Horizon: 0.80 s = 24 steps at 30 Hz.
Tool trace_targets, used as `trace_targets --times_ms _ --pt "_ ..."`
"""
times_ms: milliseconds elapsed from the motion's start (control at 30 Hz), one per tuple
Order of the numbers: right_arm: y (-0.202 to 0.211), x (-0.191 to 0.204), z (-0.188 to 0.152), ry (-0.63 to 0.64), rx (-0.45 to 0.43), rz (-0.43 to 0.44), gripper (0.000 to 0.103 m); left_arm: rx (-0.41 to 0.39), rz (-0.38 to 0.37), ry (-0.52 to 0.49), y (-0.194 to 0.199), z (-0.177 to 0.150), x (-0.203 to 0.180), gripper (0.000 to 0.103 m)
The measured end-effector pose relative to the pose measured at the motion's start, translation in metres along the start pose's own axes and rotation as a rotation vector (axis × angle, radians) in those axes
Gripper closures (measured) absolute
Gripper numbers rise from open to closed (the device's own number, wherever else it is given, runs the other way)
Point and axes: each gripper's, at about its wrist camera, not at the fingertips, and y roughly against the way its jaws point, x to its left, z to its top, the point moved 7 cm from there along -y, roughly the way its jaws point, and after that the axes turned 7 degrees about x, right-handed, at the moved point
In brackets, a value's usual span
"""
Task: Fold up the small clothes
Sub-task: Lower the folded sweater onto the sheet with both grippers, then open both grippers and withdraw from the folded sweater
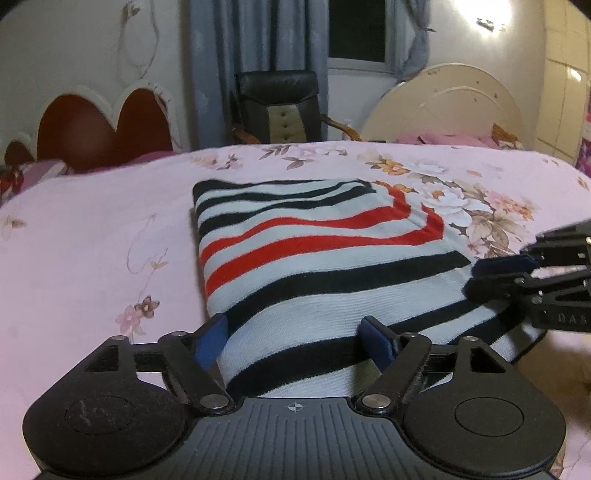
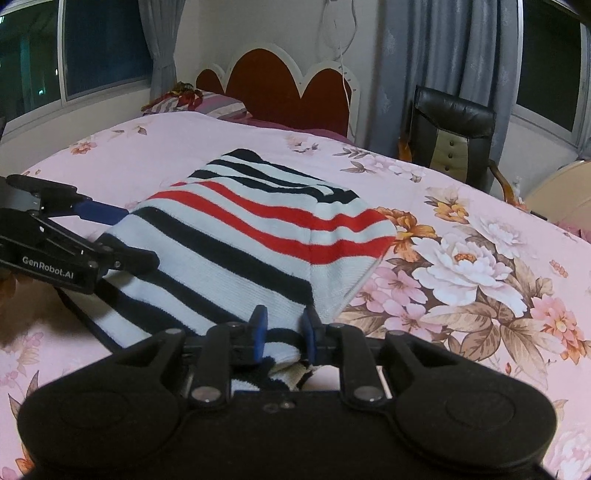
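I'm finishing a fold: the sweater point(image 1: 321, 266) lies doubled on the bed point(image 1: 92, 236). My left gripper point(image 1: 295, 336) gapes around its near edge, pads clear; my right gripper point(image 2: 284, 332) pinches the hem. Next, release, then smooth.

- A pink bedspread printed with large flowers point(image 2: 461, 258) covers the bed
- A scalloped white headboard with dark red panels point(image 2: 284, 88) stands against the pale wall
- A striped pillow point(image 2: 207, 105) lies just before the headboard
- A black leather office chair with wooden armrests point(image 1: 280, 107) sits beside the bed, in front of grey-blue curtains point(image 2: 447, 66)
- Dark night windows point(image 2: 99, 44) flank the curtains
- A cream round-topped board point(image 1: 447, 107) leans near the far wall, under a bright glare of light point(image 1: 484, 18)
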Motion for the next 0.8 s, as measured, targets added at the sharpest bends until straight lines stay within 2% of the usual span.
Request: trace_targets --times_ms 200,400,467,533,600,700,800 --pt "0.002 0.000 -0.002 -0.048 -0.009 -0.009 0.084 0.040 -0.077 0.185 -0.011 -0.013 0.014 0.019" --pt "0.007 -0.003 -0.006 -0.081 -0.003 -0.005 0.082 0.044 -0.032 0.154 -0.007 -0.015 0.007 0.019" --pt "0.008 -0.010 -0.011 -0.100 0.021 -0.014 0.059 0.046 -0.020 0.139 -0.005 -0.015 0.006 0.019" --pt "0.006 -0.023 -0.018 -0.189 0.035 0.040 0.054 0.052 -0.018 0.137 -0.004 -0.015 0.007 0.019" --pt "0.008 -0.032 -0.021 -0.239 0.046 0.079 0.054 0.057 -0.007 0.138 0.000 -0.014 0.009 0.019" --pt "0.030 -0.034 -0.020 -0.262 0.018 0.035 0.054 0.036 0.048 0.160 0.019 -0.018 0.014 0.019" --pt "0.060 -0.047 -0.033 -0.376 -0.013 0.009 0.041 0.028 0.047 0.213 0.041 -0.032 0.017 0.018"
